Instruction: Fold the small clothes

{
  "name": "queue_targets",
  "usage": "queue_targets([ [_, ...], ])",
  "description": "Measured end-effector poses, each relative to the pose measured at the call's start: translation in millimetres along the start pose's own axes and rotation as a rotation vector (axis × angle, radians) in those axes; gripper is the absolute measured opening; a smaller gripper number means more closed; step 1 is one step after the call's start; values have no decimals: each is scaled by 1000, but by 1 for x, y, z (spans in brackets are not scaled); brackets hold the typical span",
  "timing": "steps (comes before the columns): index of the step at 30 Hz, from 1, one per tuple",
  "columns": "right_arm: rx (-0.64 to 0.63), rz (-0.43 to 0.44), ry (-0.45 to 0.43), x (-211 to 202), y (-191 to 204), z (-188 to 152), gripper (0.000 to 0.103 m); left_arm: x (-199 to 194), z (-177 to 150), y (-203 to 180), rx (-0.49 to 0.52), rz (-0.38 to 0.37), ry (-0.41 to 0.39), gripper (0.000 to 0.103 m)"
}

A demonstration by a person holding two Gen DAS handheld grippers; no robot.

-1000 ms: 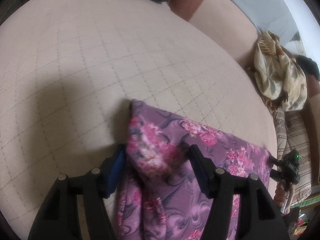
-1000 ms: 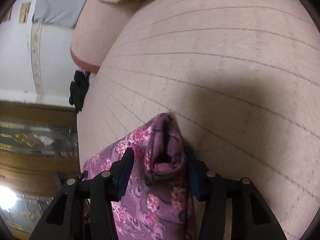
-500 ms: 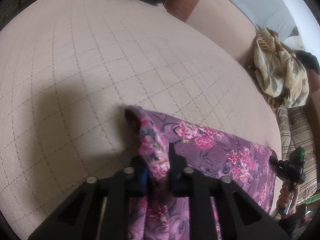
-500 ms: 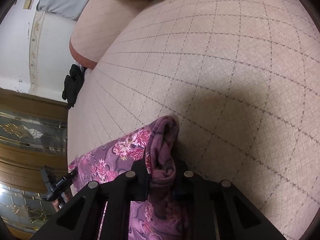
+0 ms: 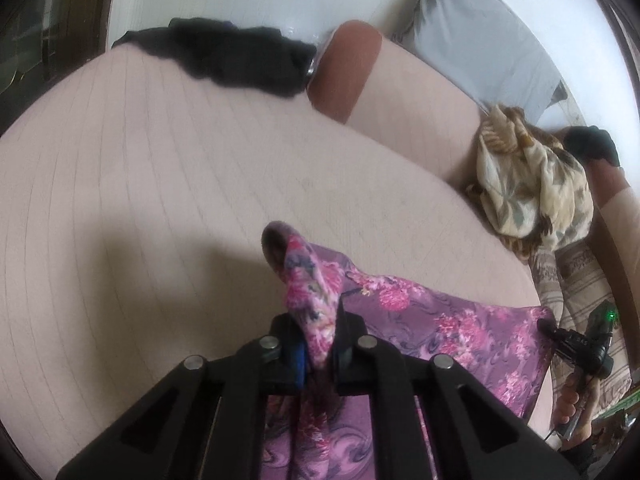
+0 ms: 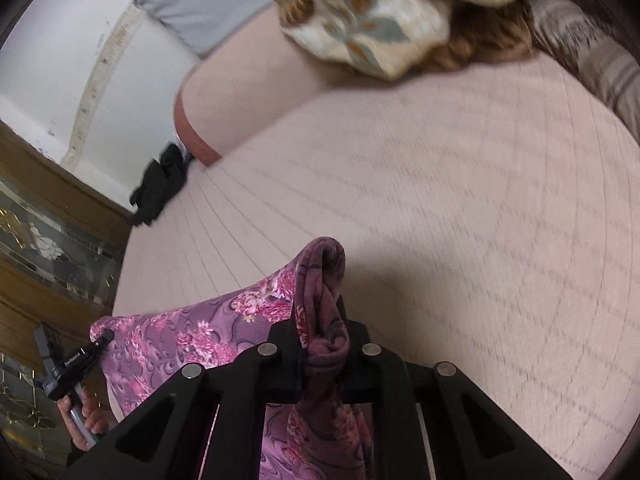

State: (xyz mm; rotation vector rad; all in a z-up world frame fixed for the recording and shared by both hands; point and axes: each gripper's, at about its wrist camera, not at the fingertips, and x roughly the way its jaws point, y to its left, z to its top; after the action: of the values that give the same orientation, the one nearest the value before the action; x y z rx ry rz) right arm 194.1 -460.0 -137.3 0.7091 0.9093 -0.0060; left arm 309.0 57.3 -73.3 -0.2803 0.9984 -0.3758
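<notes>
The left gripper (image 5: 320,336) is pinching one corner of the purple floral garment (image 5: 460,332), jaws closed onto the bunched cloth. The right gripper (image 6: 322,354) is closing its jaws on the opposite corner, cloth already pressed between them. The garment is hanging between both grippers above the pink quilted bed (image 5: 160,208). Folding well probably means keeping the edge taut and both corners level while carrying them across together.
</notes>
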Motion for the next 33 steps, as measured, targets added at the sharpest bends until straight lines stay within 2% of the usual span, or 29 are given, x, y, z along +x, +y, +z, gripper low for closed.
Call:
queue_targets([
  [10,-76,-40,-60,62,47,88,10,49,92,-2,-2,29,-55,9],
  [12,-81,-56,-61,79,47,99,11,71,95,0,13,61,-38,15],
  [14,-77,-70,-6,105,41,102,19,104,90,7,45,171,57,29],
  [15,-72,-89,51,124,34,101,19,114,85,13,49,228,99,29],
  [16,-57,-116,104,136,27,98,21,117,76,22,45,249,130,31],
  [18,-14,-120,124,134,15,90,36,99,57,38,20,191,109,43],
  [19,0,-93,96,120,12,83,56,82,48,46,-8,203,78,53],
  [20,9,-88,67,102,9,73,73,69,42,51,-25,234,56,56],
  [21,11,-88,49,90,8,64,75,53,37,54,-41,262,37,56],
  [22,12,-74,25,72,7,48,75,33,31,55,-63,252,20,57],
  [25,65,1,39,40,2,3,75,-13,-1,53,-118,176,-9,69],
  [27,107,64,53,29,3,-21,75,-31,-27,49,-107,133,-12,70],
  [30,128,127,99,28,12,-56,70,-39,-77,36,-87,96,48,70],
  [33,173,162,154,39,15,-75,58,-34,-105,26,-93,46,104,68],
])
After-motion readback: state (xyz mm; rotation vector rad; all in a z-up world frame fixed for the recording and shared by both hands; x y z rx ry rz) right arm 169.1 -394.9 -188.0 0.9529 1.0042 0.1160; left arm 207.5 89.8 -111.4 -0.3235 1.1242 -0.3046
